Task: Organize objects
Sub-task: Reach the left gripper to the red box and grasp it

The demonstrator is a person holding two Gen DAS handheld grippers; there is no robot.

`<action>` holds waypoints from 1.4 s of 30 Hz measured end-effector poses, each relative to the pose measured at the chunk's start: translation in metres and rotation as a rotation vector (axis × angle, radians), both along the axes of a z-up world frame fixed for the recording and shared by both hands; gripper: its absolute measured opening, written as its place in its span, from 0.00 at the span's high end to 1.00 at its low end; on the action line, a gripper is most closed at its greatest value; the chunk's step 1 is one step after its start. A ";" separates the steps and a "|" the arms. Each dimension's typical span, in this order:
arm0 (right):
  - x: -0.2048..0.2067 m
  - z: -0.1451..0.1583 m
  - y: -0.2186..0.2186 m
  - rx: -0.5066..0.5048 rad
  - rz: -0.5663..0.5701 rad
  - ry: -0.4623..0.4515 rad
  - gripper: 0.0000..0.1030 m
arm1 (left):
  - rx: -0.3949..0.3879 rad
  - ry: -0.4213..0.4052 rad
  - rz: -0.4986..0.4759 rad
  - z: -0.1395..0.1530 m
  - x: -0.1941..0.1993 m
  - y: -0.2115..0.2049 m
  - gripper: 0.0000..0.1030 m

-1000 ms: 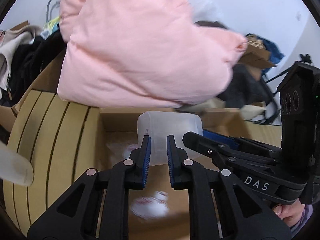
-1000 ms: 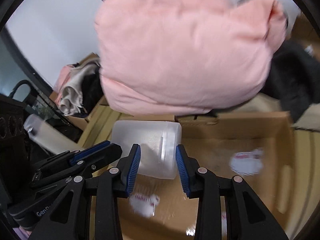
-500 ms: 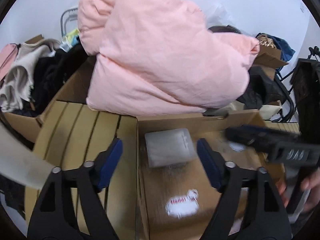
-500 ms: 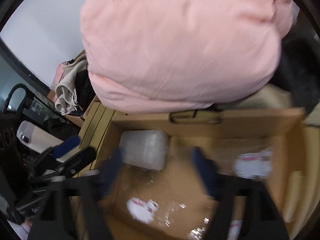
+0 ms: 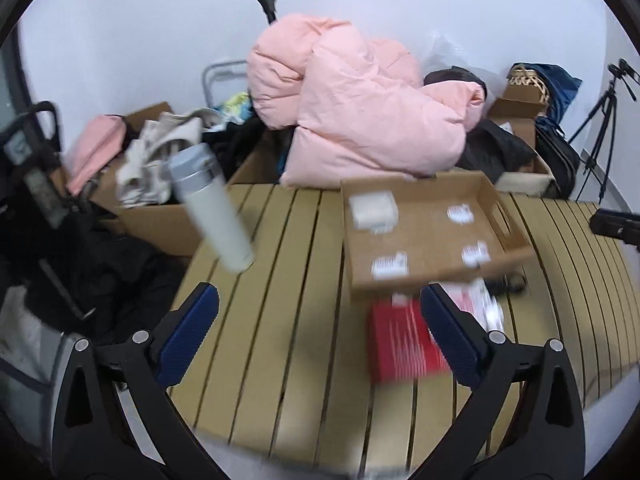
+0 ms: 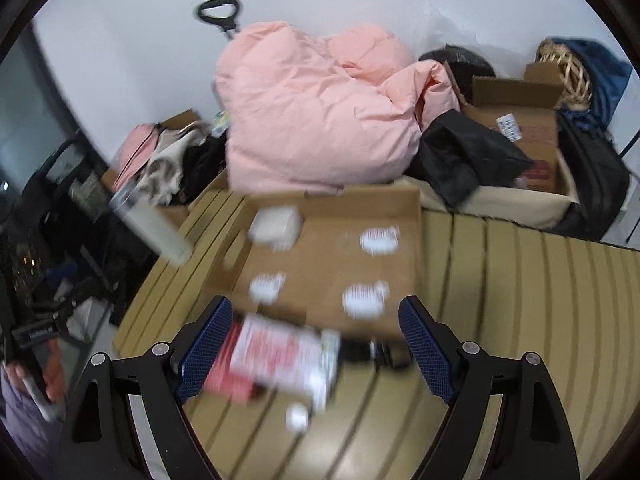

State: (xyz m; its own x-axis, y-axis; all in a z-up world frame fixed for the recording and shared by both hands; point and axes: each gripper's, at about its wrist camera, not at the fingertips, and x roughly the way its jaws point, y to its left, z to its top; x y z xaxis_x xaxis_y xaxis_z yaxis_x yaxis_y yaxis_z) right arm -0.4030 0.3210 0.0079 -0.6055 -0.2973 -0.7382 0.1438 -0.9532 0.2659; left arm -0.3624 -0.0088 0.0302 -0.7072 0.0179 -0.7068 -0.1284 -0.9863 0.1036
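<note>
Left wrist view: the left tongs [image 5: 320, 332] hang over the slatted worktop [image 5: 272, 280] w/ nothing between the pads — jaws opening, already spread wide. The cardboard tray [image 5: 496, 200] sits toward the worktop's far edge, right of centre, and the translucent box [image 5: 374, 210] lies in its far-left corner. Next thing to sort is, at a guess, the red-and-white packet [image 5: 404, 344], lying flat on the slats just at the tray's near edge. It sits inside the right-hand pad [image 5: 448, 336], partly behind it, i.e. to the right of the tongs' midline. A white flask [image 5: 212, 208] shows tilted at upper left, off the worktop's left edge; what carries it can't be told. Pink duvet [image 5: 360, 120] piled beyond the far edge.

Right wrist view: the right tongs [image 6: 316, 348] are likewise released, jaws wide, empty. Here the packet [image 6: 276, 356] lies close ahead, between the pads and left of their midline, nearer the left pad [image 6: 208, 344]. Its long axis seems to run crosswise, left-right, w/ a black item [image 6: 376, 350] just beside its right end; blur hides what that is. Judged from both views, the right tongs are the better placed — the packet is almost straddled, but lying along the gap, so a wrist roll or a grab at its short end would prob. be needed.
</note>
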 end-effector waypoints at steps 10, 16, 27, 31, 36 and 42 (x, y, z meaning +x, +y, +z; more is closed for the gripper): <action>0.213 0.015 -0.037 0.081 0.082 0.137 0.14 | 0.145 0.154 -0.034 0.021 0.190 -0.010 0.00; 0.301 -0.006 -0.083 0.118 0.042 0.206 0.14 | 0.118 0.175 -0.096 0.009 0.254 0.005 0.00; 0.309 -0.039 -0.093 0.101 0.030 0.137 0.14 | 0.095 0.092 -0.057 -0.021 0.243 0.002 0.00; 0.294 -0.062 -0.086 0.091 -0.013 0.090 0.15 | 0.101 0.058 -0.081 -0.048 0.222 0.006 0.00; 0.248 -0.093 -0.079 0.021 -0.003 0.029 0.15 | 0.155 0.036 -0.130 -0.078 0.170 0.004 0.00; 0.146 -0.131 -0.098 -0.043 0.043 -0.017 0.32 | 0.247 0.001 -0.141 -0.112 0.079 0.007 0.20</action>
